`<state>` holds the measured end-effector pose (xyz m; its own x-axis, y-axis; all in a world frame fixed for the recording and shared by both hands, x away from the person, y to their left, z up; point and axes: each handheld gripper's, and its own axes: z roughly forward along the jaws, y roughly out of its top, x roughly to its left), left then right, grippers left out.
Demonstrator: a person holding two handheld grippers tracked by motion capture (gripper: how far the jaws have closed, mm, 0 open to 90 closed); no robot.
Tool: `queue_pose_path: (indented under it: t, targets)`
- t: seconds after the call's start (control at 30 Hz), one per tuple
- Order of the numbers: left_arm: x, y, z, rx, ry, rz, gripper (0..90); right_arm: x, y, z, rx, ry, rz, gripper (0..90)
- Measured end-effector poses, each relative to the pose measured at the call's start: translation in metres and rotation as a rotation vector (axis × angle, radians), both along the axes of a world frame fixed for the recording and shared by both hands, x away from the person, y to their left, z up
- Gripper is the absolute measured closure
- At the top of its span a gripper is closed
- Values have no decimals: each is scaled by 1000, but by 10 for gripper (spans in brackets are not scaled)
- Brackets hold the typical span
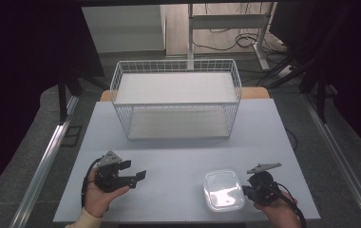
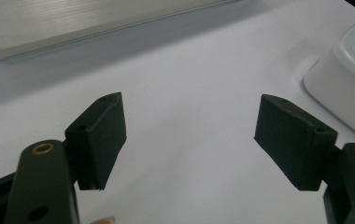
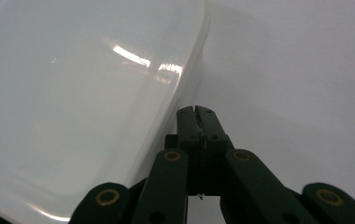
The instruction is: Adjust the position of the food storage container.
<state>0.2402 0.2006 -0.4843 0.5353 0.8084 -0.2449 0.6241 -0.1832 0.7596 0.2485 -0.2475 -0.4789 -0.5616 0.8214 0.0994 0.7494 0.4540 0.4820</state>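
Observation:
A clear plastic container (image 1: 223, 190) with a lid lies on the white table (image 1: 178, 156) near the front right. My right gripper (image 1: 246, 191) sits just to its right, jaws shut with nothing between them. In the right gripper view the closed tips (image 3: 196, 111) rest beside the container's rounded edge (image 3: 73, 93); I cannot tell whether they touch it. My left gripper (image 1: 135, 170) is held at the front left, open and pointing right. Its wide-apart pads (image 2: 192, 109) frame bare table, with the container (image 2: 348, 79) farther off at the right.
A white wire basket (image 1: 176, 97) with a shelf stands across the back middle of the table. Metal rails run along both sides of the table. Dark curtains hang left and right. Cables lie on the floor behind.

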Motion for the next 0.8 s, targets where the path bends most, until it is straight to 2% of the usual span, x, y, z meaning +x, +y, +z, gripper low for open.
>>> queue_pose_path:
  t: [0.17,0.4,0.57,0.63,0.8]
  targets:
    - [0,1,0,0,0,1,245,-2,4,-1,-9,1,15,895]
    - [0,0,0,1,1,2,245,-6,4,0,12,10,35,895]
    - [0,-2,-1,2,3,-1,245,-7,24,-2,26,25,86,895]
    - [0,-1,-1,2,3,0,245,-6,26,-2,27,25,90,895]
    - [1,0,-2,5,7,0,245,2,48,-6,39,33,125,895]
